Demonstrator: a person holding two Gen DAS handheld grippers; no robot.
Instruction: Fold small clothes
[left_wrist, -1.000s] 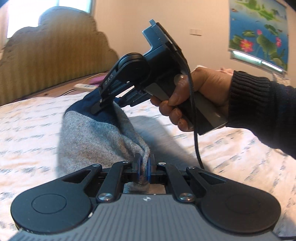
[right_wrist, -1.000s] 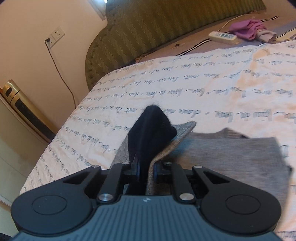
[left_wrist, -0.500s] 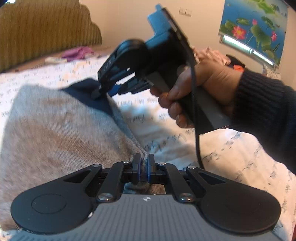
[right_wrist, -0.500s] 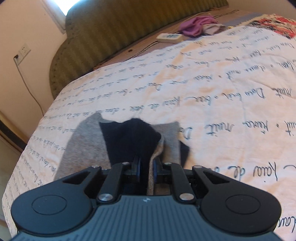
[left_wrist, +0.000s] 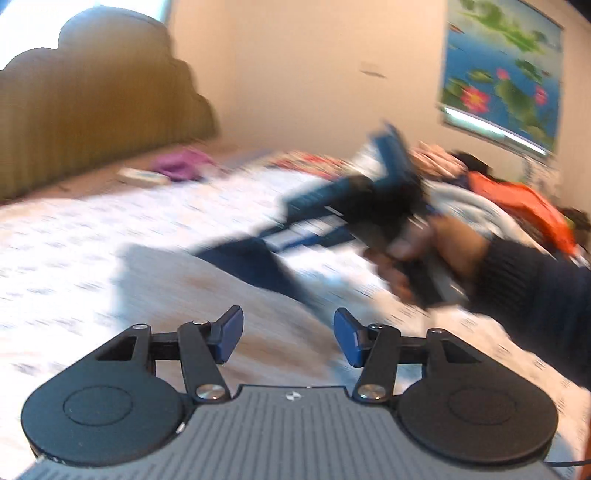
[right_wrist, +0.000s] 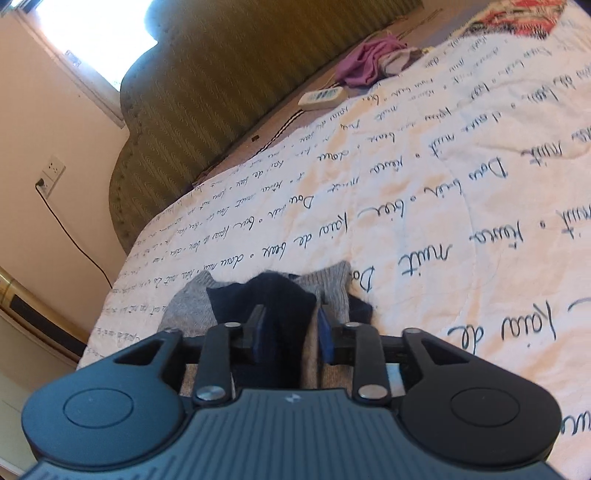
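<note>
A small grey knit garment (left_wrist: 207, 295) with a dark navy part (left_wrist: 255, 262) lies folded on the white bedspread (left_wrist: 55, 240). My left gripper (left_wrist: 288, 336) is open and empty just above the garment's near edge. My right gripper (right_wrist: 291, 332) has its jaws parted, with the navy (right_wrist: 266, 295) and grey (right_wrist: 328, 284) cloth still lying between the pads. In the blurred left wrist view the right gripper (left_wrist: 332, 218) sits low at the garment's far navy corner, held by a hand in a dark sleeve.
A green padded headboard (right_wrist: 221, 92) stands at the bed's far end. A purple cloth (right_wrist: 365, 62) and a white power strip (right_wrist: 321, 98) lie near it. A pile of clothes with an orange item (left_wrist: 517, 199) lies at the right. A wall socket (right_wrist: 51, 173) is at left.
Both grippers have opened: the left has let go of the grey edge and the right's jaws have parted around the navy cloth. The garment now lies flat on the bed.
</note>
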